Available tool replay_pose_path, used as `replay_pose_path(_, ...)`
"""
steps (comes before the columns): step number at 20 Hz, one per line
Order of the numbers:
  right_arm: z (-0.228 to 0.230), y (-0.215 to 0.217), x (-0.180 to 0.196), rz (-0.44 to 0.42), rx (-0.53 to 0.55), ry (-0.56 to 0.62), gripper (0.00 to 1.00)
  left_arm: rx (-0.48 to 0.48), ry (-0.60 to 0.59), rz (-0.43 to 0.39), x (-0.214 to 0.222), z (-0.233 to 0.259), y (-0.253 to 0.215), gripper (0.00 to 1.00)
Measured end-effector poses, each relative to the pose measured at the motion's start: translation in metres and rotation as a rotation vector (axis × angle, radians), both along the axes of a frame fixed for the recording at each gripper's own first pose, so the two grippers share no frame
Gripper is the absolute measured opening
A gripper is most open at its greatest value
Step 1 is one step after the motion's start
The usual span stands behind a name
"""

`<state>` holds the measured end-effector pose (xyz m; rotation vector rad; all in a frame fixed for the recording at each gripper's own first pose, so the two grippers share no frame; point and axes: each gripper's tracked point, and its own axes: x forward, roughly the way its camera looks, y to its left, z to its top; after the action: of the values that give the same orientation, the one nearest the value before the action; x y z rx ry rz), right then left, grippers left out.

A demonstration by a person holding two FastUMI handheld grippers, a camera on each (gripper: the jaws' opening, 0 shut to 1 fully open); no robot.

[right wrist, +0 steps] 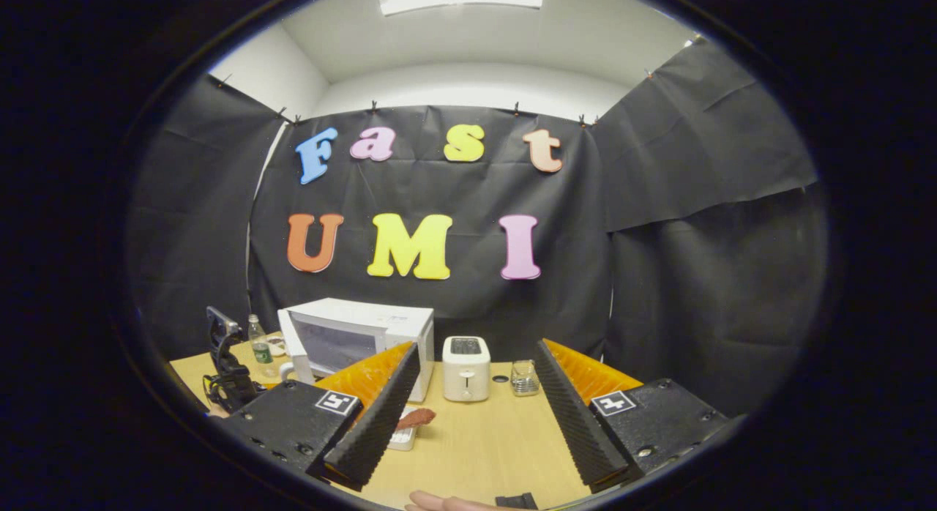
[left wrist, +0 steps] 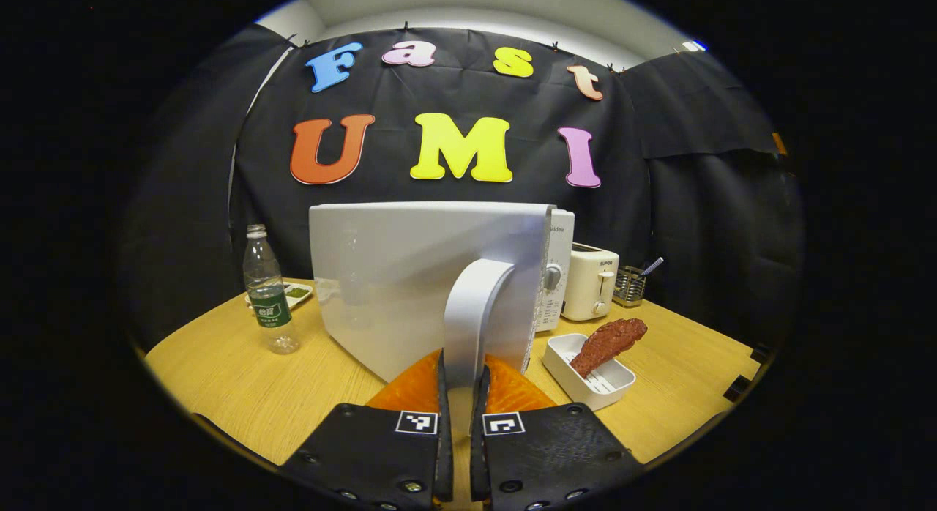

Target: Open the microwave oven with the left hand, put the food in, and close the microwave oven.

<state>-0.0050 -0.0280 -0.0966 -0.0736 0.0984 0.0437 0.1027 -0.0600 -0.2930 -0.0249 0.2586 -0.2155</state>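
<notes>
On your far left a water bottle (left wrist: 269, 291) stands on the wooden table (left wrist: 219, 379), clear of the work. Next comes the microwave (left wrist: 432, 277): your left gripper (left wrist: 461, 383) is clenched on its door handle (left wrist: 472, 313), one finger on each side, and the door (left wrist: 410, 277) appears swung slightly out from the body in the right gripper view, so opening seems barely begun. Just right of the handle the food (left wrist: 607, 342), a reddish-brown piece, lies in its white tray (left wrist: 589, 379), not yet loaded. Beyond sits a toaster (left wrist: 590, 280). Your right gripper (right wrist: 476, 416) hangs over the table with its jaws spread wide, holding nothing. Loading and closing remain. The oven cavity is hidden behind the door, and you cannot judge how wide the gap is
</notes>
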Motion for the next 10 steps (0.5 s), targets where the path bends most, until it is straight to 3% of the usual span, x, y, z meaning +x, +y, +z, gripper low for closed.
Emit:
replay_pose_path(6,-0.014,0.033,-0.001,0.056,-0.009,0.032,1.00,0.049,-0.008,0.120,-0.042,-0.002,0.092,0.12)
replay_pose_path(7,-0.016,0.037,-0.003,0.064,-0.010,0.036,0.95,0.054,0.005,0.149,-0.055,-0.005,0.111,0.16)
replay_pose_path(8,-0.018,0.042,-0.004,0.072,-0.009,0.037,1.00,0.063,0.011,0.187,-0.067,-0.006,0.130,0.16)
replay_pose_path(9,-0.019,0.046,-0.004,0.080,-0.007,0.038,1.00,0.071,0.012,0.208,-0.078,-0.006,0.146,0.46)
replay_pose_path(10,-0.020,0.050,-0.005,0.087,-0.006,0.039,1.00,0.077,0.009,0.220,-0.090,-0.003,0.160,0.37)
